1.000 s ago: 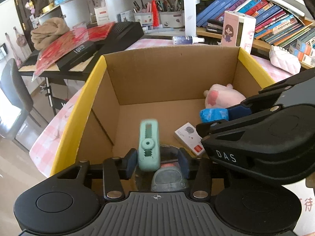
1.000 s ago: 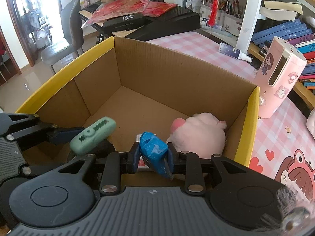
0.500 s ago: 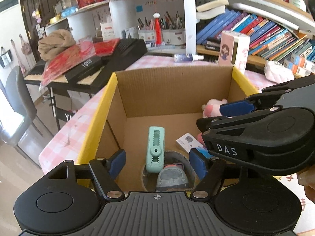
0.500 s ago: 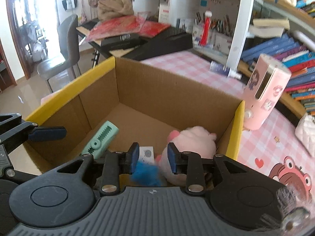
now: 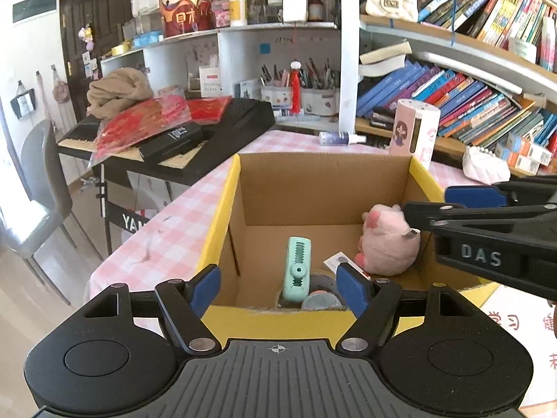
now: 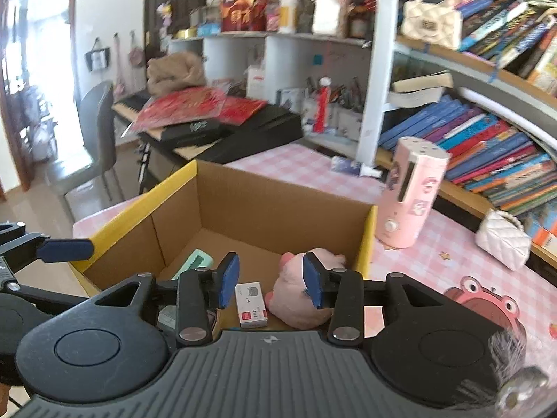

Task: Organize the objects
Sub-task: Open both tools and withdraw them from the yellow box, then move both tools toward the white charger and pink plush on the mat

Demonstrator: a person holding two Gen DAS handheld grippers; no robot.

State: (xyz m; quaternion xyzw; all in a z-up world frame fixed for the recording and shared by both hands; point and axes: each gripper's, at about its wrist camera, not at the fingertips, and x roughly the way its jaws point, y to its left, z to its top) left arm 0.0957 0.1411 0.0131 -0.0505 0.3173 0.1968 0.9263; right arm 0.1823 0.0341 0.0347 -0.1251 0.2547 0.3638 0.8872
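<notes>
— Clip (image 5: 297, 267) lies inside the cardboard box (image 5: 323, 188), beside the pink plush (image 5: 388, 244) and small carton (image 6: 251, 304).
— Left gripper (image 5: 278, 287) gapes empty; right gripper's (image 6: 269, 284) jaws, just opening, hold nothing.

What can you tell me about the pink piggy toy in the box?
The pink plush pig looks soft and fuzzy, pale pink all over with darker pink patches on its snout and feet. It lies tipped over on the floor of the cardboard box, in the corner by the yellow-edged side wall, and seems to lean against that wall. A small white card box lies right next to it. Nothing is holding it. Its face is too small to make out clearly.
</notes>
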